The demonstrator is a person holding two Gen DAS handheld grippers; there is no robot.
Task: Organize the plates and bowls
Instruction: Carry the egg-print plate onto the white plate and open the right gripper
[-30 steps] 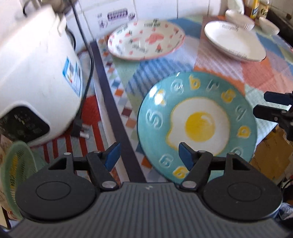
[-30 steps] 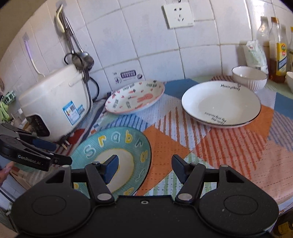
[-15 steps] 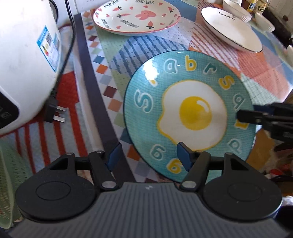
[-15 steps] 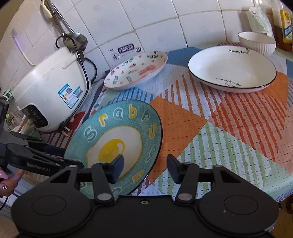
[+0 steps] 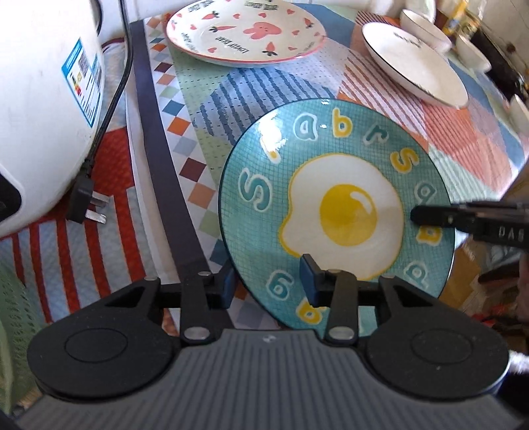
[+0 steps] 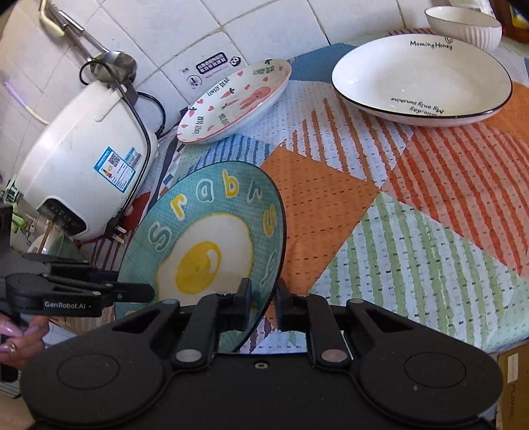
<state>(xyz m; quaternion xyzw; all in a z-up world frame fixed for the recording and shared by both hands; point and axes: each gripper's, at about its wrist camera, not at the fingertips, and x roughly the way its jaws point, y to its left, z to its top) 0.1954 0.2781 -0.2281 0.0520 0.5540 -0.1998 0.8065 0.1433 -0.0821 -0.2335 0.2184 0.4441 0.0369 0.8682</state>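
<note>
Now the egg plate (image 5: 337, 211), the teal one with the fried egg and the letters around it, lies at the near corner of the table, and part of its near edge seems to hang over the table edge. It looks tilted in my right view, with its right rim higher, but I cannot say surely if it is lifted.

My right gripper (image 6: 263, 306) has its two fingers on each side of the near rim of this plate: one finger over the painted face, the other on the outer side. The gap between them is narrow, and I judge they are pinching the rim or almost so. My left gripper (image 5: 267, 281) comes from the other side; its fingers are spread, the right one over the plate face and the left one outside and below the rim, so the edge passes between them but they do not press it.

So the rim runs across both pairs of fingers, and the right one is the nearer to a real hold.

Farther on the cloth (image 6: 396, 231) lie the rabbit plate (image 6: 236, 99) and the white plate (image 6: 423, 79), well apart from the egg plate, with a white bowl (image 6: 463, 23) behind. The rice cooker (image 6: 86, 158) stands at the left, near the plate.
</note>
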